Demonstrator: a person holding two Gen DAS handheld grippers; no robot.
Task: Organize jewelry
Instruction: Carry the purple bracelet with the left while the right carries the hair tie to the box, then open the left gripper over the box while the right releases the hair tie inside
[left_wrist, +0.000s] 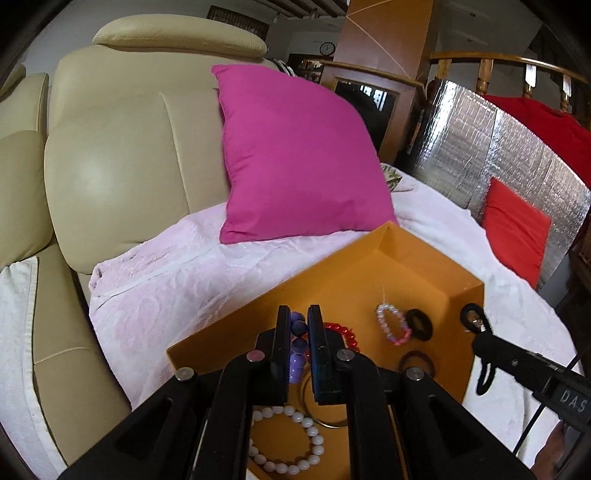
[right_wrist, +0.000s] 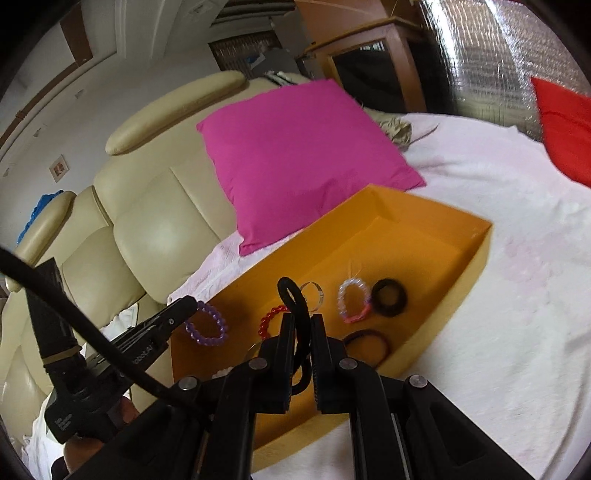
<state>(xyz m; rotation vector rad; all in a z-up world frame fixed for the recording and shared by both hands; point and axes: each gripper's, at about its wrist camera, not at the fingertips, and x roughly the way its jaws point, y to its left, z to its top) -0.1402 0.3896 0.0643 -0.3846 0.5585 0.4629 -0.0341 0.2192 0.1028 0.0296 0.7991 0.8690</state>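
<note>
An orange tray (left_wrist: 369, 258) (right_wrist: 424, 229) lies on a white blanket. My left gripper (left_wrist: 298, 317) is shut on a purple bead bracelet (left_wrist: 298, 343) over the tray's near left part; the bracelet shows in the right wrist view (right_wrist: 210, 325) hanging from the left gripper's tip (right_wrist: 184, 304). My right gripper (right_wrist: 303, 317) is shut on a black hair tie (right_wrist: 295, 299) above the tray; in the left wrist view it (left_wrist: 480, 334) holds the tie (left_wrist: 474, 319) at the tray's right edge. In the tray lie a red bead bracelet (left_wrist: 343, 332), a clear-pink bracelet (left_wrist: 393, 325), black hair ties (left_wrist: 419, 323), a white bead bracelet (left_wrist: 291, 439) and a metal bangle (right_wrist: 312, 295).
A magenta pillow (left_wrist: 295, 155) leans on the cream leather sofa (left_wrist: 122, 155) just behind the tray. A red cushion (left_wrist: 513, 229) and silver foil panel (left_wrist: 480, 140) stand at the right. The white blanket (right_wrist: 498, 277) spreads around the tray.
</note>
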